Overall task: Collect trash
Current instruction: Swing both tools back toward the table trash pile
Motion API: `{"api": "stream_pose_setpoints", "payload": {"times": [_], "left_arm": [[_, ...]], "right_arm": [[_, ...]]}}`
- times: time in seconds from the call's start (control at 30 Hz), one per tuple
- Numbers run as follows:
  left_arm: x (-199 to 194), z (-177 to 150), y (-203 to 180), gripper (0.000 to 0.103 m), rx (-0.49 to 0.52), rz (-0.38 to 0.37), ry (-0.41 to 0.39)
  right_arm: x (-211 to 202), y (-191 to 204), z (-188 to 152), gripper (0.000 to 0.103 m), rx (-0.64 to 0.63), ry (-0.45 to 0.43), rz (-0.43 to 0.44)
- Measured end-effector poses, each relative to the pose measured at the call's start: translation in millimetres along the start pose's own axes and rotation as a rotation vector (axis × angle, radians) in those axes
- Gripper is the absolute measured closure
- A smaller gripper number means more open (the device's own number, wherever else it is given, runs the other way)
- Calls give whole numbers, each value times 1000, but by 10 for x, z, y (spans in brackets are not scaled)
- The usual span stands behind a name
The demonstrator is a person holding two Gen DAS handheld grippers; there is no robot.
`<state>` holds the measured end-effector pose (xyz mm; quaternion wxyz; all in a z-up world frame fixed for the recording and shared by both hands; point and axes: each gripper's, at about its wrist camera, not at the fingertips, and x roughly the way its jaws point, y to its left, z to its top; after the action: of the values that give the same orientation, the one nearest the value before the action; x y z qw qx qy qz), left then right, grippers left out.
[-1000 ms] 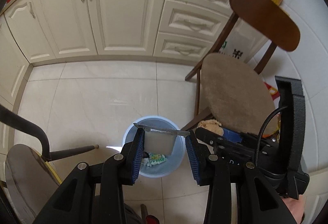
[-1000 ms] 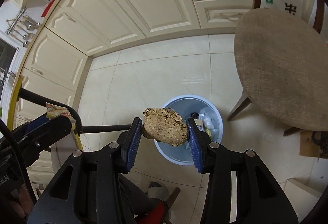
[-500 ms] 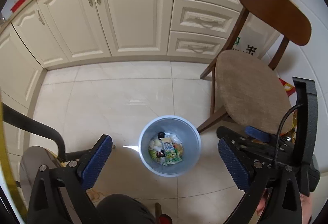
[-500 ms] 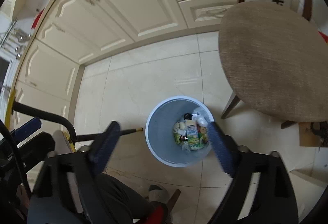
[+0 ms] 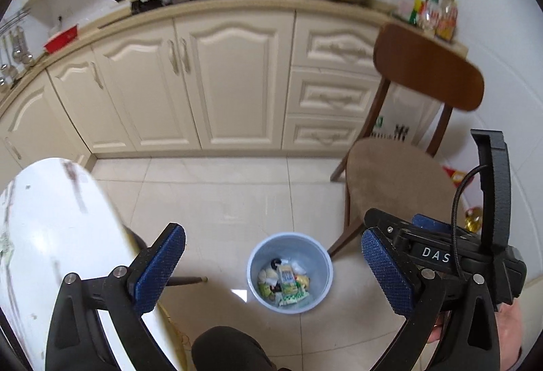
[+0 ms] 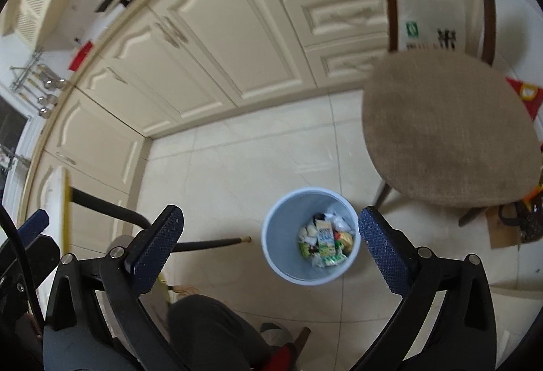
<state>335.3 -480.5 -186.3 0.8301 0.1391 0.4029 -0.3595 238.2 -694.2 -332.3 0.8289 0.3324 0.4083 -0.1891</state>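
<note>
A light blue trash bin (image 5: 290, 272) stands on the tiled floor, holding several pieces of trash, among them a small carton and green wrappers (image 5: 286, 282). It also shows in the right wrist view (image 6: 310, 235). My left gripper (image 5: 273, 271) is open and empty, high above the bin. My right gripper (image 6: 271, 250) is open and empty too, above the bin's left side. The right gripper's body shows at the right of the left wrist view (image 5: 441, 255).
A wooden chair (image 5: 404, 181) with a beige seat stands right of the bin. Cream cabinets (image 5: 210, 82) run along the back. A white round tabletop (image 5: 51, 235) is at the left, with dark table legs (image 6: 210, 243) near the bin. My knee (image 6: 210, 330) is below.
Both grippers opened and dropped their trash, the white packet and the brown lump, into the bin. Both then rose and tilted up, so the counter and tabletop came into view.
</note>
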Motion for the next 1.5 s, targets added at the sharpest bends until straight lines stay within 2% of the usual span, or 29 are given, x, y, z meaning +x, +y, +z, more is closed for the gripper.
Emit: {"api": "stream_pose_setpoints", "payload": {"times": [0.17,0.33,0.57,0.83,1.03,1.17,1.37,1.5], "left_arm": [[-738,-316,395,1,-44,20,-96],[-1447,-730,789,1,-91,68,-181],[-2415,-1429,1387,1,-220,208,-295],[-3314,-2266,1792,1,-359,369,-393],[-3820,-2952,1979,1,-478,458,-419],[-4015,-3189,1978,1,-525,494,-423],[-4166,-3414,2003,1,-587,515,-418],[-4094,-3325,2154,1,-604,517,-398]], "right_arm": [[-405,541,22,0,-84,-71,46],[-756,1271,-67,0,-199,-132,99],[-1125,2394,-401,0,-393,-210,162],[-1355,3498,-890,0,-573,-269,229],[-1474,4100,-1317,0,-693,-290,264],[-1532,4377,-1565,0,-755,-294,301],[-1521,4663,-1840,0,-835,-286,338],[-1385,4755,-1883,0,-848,-253,345]]}}
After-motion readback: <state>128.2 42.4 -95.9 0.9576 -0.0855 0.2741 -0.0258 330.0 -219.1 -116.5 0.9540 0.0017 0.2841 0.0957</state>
